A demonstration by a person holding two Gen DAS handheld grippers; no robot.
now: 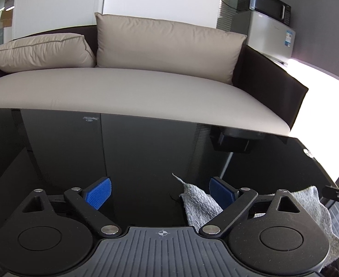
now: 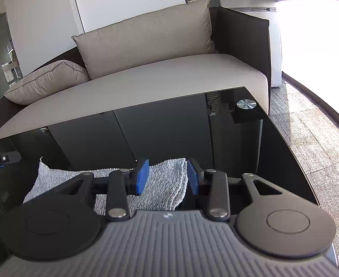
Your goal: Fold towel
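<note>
Left wrist view: left tool point(image 1: 160, 192) spread wide, towel point(image 1: 199, 204) lower right on bench point(image 1: 146, 143). Right tool point(image 2: 167, 176) spread over it. Glossy top—cloth may slide when pinched.

Grey terry towel point(image 2: 162, 184), rumpled, partly folded, flat on black glass tbl.

A glossy black glass table point(image 1: 146, 152) stands just before a sofa with a beige seat and dark brown frame point(image 1: 127, 92). 2 beige cushions point(image 1: 164, 43) sit on it. A black microwave oven point(image 1: 267, 5) sits atop a silver mini fridge point(image 1: 266, 38). A round silver metal disc point(image 2: 246, 104) sits at the table's corner.
</note>
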